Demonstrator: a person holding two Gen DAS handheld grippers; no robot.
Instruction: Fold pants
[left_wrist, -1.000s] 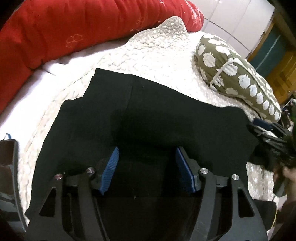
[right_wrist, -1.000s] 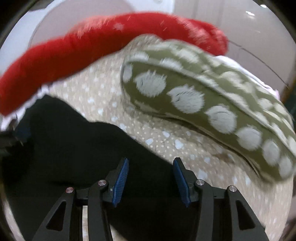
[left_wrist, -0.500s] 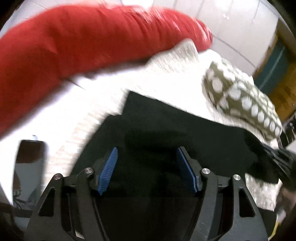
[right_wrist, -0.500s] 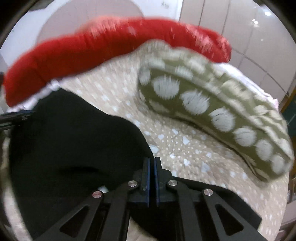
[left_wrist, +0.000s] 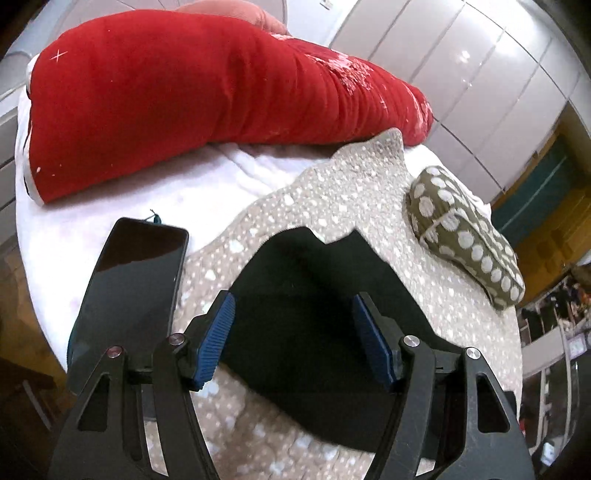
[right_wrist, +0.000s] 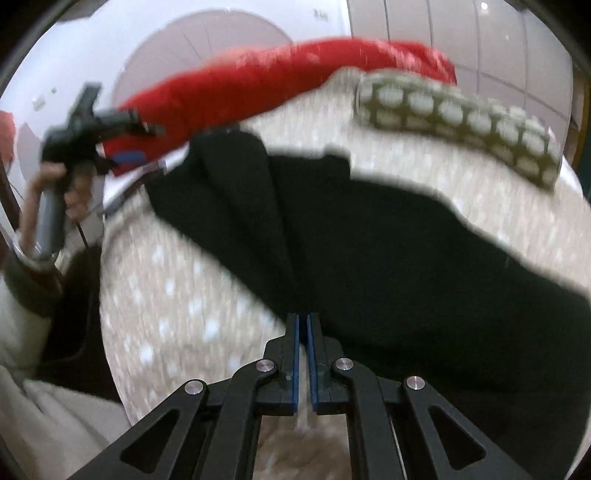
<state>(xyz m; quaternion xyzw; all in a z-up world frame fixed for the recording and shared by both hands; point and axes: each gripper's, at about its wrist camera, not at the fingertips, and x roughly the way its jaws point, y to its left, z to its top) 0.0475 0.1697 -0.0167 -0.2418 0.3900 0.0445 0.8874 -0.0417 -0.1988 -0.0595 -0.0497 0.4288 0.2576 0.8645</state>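
Observation:
The black pants (left_wrist: 317, 310) lie folded on a beige dotted bedspread (left_wrist: 332, 195). My left gripper (left_wrist: 295, 325) is open and empty, held above the near part of the pants. In the right wrist view the pants (right_wrist: 388, 240) spread across the middle, blurred by motion. My right gripper (right_wrist: 303, 325) is shut on the near edge of the pants. The left gripper (right_wrist: 85, 125) shows there at far left, held in a hand above the bed.
A long red pillow (left_wrist: 184, 96) lies along the far side of the bed. An olive dotted cushion (left_wrist: 461, 229) lies at the right. A black phone (left_wrist: 129, 280) rests on the white sheet at the left. Grey wardrobe doors (left_wrist: 480, 66) stand behind.
My right gripper closed on the pants edge and swung with it. My left gripper stayed open and drew up and back, so the phone came into view.

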